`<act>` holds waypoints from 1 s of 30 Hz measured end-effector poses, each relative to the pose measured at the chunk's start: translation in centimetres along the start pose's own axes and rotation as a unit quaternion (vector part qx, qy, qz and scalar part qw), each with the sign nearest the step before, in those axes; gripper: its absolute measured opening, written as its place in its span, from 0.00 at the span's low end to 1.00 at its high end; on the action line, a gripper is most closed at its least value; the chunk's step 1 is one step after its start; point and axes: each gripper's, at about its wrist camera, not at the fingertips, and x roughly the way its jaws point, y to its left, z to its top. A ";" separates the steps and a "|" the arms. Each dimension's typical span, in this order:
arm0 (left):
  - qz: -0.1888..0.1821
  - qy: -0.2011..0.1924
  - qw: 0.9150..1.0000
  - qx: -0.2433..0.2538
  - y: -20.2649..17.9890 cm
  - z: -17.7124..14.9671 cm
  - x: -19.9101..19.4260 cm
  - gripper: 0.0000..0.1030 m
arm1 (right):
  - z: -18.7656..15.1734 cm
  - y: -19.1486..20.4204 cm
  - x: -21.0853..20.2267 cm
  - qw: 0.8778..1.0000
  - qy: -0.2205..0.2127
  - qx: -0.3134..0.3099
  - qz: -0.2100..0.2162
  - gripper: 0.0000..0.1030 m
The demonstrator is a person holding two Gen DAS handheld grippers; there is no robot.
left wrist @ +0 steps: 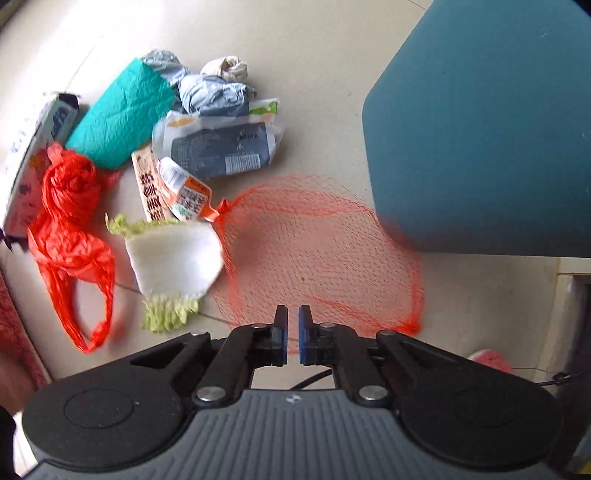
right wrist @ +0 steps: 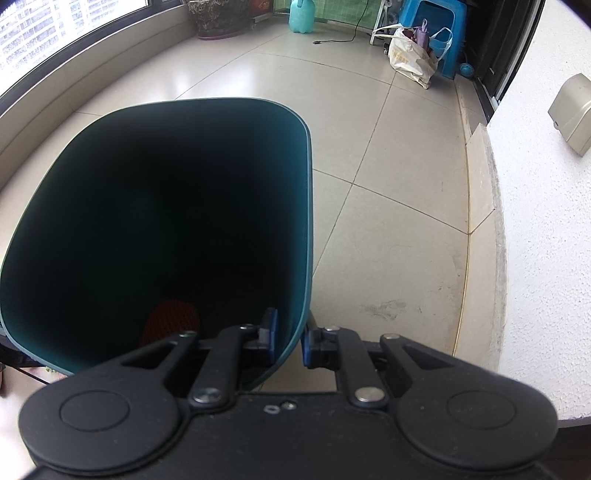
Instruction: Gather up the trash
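My left gripper [left wrist: 293, 317] points down at the floor, its jaws nearly together with strands of a red mesh net [left wrist: 317, 251] running into the gap. The net spreads over the tiles ahead of the fingers. Left of it lie a white foam sleeve with green fringe [left wrist: 173, 258], a red plastic bag [left wrist: 70, 229], snack wrappers [left wrist: 218, 147], a teal paper [left wrist: 122, 114] and crumpled grey paper [left wrist: 210, 92]. My right gripper [right wrist: 288, 332] is shut on the rim of the teal trash bin [right wrist: 303, 221], one finger inside and one outside. Something orange-red [right wrist: 171, 319] lies deep in the bin.
The bin's outer wall [left wrist: 480, 129] fills the upper right of the left wrist view, close to the net. A carton [left wrist: 33, 155] lies at the far left. Beyond the bin are tiled floor, a white wall [right wrist: 546, 240], a blue stool [right wrist: 432, 22] and a shopping bag [right wrist: 410, 55].
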 end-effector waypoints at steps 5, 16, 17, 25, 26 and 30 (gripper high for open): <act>-0.007 0.009 0.997 -0.070 1.6 -1.8 2.0 0.79 | 0.0 -0.3 0.0 1.000 0.001 0.001 0.002 0.12; 0.003 0.072 0.987 -0.143 2.8 -0.4 10.1 0.79 | 0.0 0.0 0.5 1.000 0.003 -0.015 -0.005 0.13; 0.009 0.071 0.988 -0.136 2.6 -0.2 10.2 0.78 | 0.0 0.0 0.5 1.000 0.003 -0.016 -0.005 0.13; 0.040 0.058 0.991 -0.112 1.9 0.7 8.9 0.06 | -0.2 0.6 0.6 1.000 0.003 -0.018 -0.007 0.13; 0.038 0.049 0.992 -0.109 1.7 0.6 8.1 0.05 | -0.2 0.6 0.6 1.000 0.003 -0.017 -0.007 0.13; 0.028 0.006 0.995 -0.091 1.1 0.3 3.2 0.05 | -0.2 0.7 0.5 1.000 0.001 -0.015 -0.007 0.13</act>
